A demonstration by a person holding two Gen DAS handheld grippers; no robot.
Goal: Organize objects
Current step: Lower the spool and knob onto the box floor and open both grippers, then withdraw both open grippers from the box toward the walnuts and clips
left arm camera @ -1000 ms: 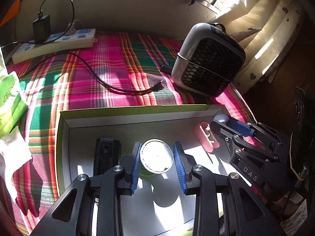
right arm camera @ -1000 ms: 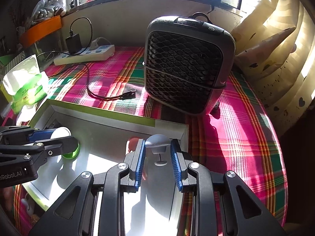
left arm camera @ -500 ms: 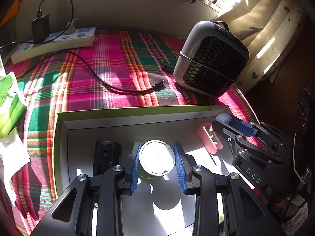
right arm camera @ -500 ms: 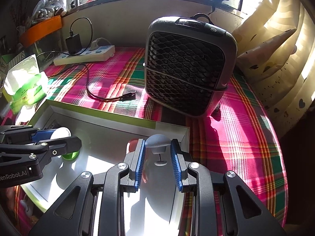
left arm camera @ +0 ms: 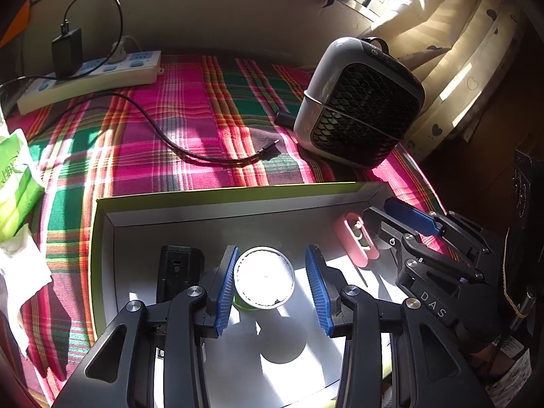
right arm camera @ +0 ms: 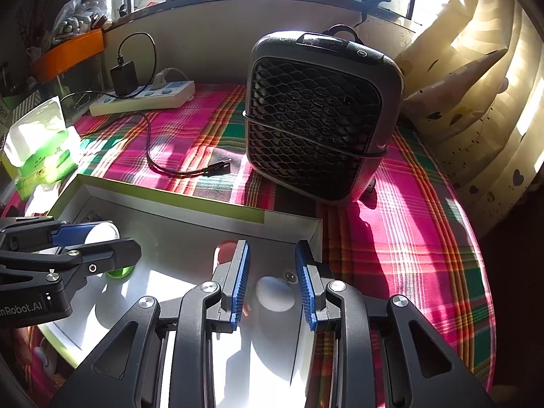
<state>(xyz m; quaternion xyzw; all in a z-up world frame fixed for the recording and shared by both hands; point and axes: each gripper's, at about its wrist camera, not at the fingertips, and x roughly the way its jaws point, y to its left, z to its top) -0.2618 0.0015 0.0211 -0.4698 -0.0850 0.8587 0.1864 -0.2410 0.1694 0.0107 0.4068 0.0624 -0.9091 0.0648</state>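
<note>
A shallow box tray with a green rim (left arm camera: 221, 193) lies on the plaid cloth. In it stands a green cup with a white lid (left arm camera: 265, 280). My left gripper (left arm camera: 271, 289) straddles the cup and its jaws are opening. The left pad is close against the lid and the right pad stands clear of it. My right gripper (right arm camera: 273, 284) is over the tray's right end with its jaws opening. A small white round piece (right arm camera: 275, 294) lies on the floor between them, free of both pads. A pink clip (left arm camera: 353, 238) and a black block (left arm camera: 180, 268) also lie in the tray.
A grey fan heater (right arm camera: 316, 119) stands just beyond the tray's right corner. A white power strip (left arm camera: 88, 74) with a black charger sits at the back left, its cable (left arm camera: 210, 156) trailing over the cloth. A green tissue pack (left arm camera: 13, 183) lies to the left.
The left jaws have spread, leaving a gap on the cup's right side. The right jaws parted a little, and the white piece held between them now lies lower on the tray floor.
</note>
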